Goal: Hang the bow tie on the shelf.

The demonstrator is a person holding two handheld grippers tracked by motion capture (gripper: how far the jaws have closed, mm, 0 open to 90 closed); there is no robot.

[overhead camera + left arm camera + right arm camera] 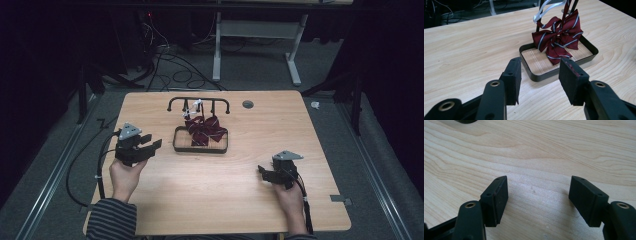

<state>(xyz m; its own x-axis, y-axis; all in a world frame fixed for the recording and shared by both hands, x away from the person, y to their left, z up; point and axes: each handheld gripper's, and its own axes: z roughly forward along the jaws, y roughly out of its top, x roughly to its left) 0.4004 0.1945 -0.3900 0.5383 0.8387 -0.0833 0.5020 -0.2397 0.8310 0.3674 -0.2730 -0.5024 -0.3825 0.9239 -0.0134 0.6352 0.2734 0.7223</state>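
Left gripper [150,146], jaws apart and empty, sits left of centre, pointing right at the striped bow tie [205,129] hanging from the rack [199,102] over the tray [200,148], nearer than the right gripper [264,172], open and empty, lower right.

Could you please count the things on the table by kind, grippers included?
Grippers: 2, the left gripper and the right gripper, both open.
Bow ties: 1, a dark red striped bow tie.
Trays: 1, a black tray with a rack rising behind it.
Total: 4.
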